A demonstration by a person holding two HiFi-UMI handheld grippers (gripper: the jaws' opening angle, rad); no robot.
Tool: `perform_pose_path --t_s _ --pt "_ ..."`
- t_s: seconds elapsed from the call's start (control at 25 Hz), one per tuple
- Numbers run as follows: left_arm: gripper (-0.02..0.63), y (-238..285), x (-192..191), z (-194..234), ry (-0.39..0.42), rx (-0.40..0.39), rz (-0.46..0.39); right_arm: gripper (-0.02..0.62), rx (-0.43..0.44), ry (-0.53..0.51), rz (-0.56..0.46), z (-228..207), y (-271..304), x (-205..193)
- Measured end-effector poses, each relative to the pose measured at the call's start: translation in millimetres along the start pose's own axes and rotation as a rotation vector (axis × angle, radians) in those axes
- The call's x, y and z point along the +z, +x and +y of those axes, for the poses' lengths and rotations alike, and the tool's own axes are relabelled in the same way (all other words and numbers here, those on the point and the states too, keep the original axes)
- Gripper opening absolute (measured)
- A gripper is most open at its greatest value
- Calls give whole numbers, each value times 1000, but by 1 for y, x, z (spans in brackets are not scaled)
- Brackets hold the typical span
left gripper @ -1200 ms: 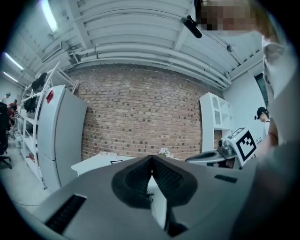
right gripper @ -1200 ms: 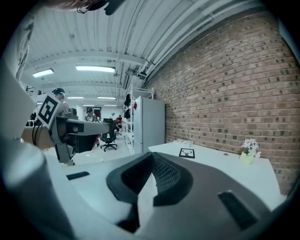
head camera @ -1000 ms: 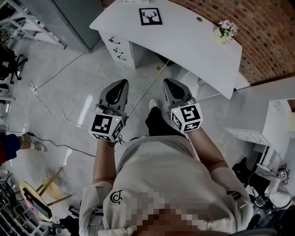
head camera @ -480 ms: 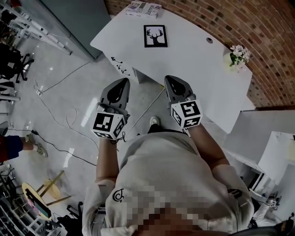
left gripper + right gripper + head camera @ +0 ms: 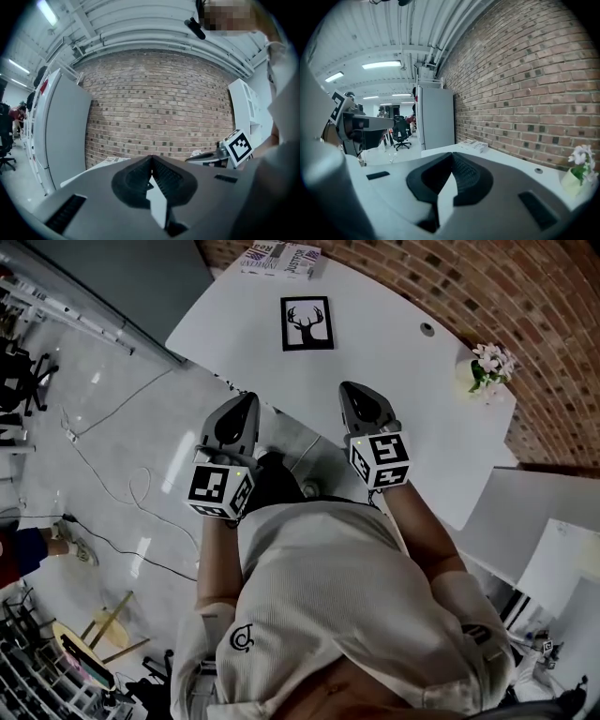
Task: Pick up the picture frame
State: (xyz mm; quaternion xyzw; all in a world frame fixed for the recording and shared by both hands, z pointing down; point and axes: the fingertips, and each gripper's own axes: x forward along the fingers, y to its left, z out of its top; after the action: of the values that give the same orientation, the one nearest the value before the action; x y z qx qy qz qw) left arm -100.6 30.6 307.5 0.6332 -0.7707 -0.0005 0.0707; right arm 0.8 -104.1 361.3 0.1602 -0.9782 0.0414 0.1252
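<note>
Picture frame (image 5: 307, 322): black border, deer-head print, lying flat on the white counter (image 5: 412, 418), upper middle of the head view. Nothing is touching it.

Your left claw (image 5: 247, 399) sits center-left in the frame, with its tip about at the counter's near edge. Its jaws are pressed together and nothing is between them; the left gripper view shows the ribbed pads meeting at the tip.

Your right claw (image 5: 350, 388) is center-right, with its tip over the counter surface. Its jaws are also pressed together and empty, as the right gripper view shows. Both claws point toward the frame but stay apart from it, one on each side of its line.

A stack of books (image 5: 281, 259) is at the top of the frame, by the brick wall (image 5: 534, 306), just beyond the picture frame. A small pot of flowers (image 5: 487, 367) stands on the counter at upper right, well apart from the frame. A cable (image 5: 108, 465) loops across the floor (image 5: 94, 409) at left.
</note>
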Motion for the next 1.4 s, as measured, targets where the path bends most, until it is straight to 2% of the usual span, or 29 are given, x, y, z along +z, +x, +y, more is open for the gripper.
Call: perform_pose_path --t_s 0.28,0.68,1.0,1.12,1.24,1.4 --pt "14 81 2 44 38 -94 1 8 -87 35 35 -39 67 4" --pt "14 203 -1 113 29 -319 53 8 -241 110 184 -95 177 -2" --pt "14 270 -30 140 11 -452 96 8 -322 205 378 -135 237 -60" --pt "14 290 -43 147 -18 -479 110 9 -327 234 454 -146 253 -86" --pt "14 305 -56 152 -25 -493 122 78 -303 267 542 -151 264 -115" --pt "14 317 -74 157 -26 -516 153 114 -276 285 646 -156 275 -145"
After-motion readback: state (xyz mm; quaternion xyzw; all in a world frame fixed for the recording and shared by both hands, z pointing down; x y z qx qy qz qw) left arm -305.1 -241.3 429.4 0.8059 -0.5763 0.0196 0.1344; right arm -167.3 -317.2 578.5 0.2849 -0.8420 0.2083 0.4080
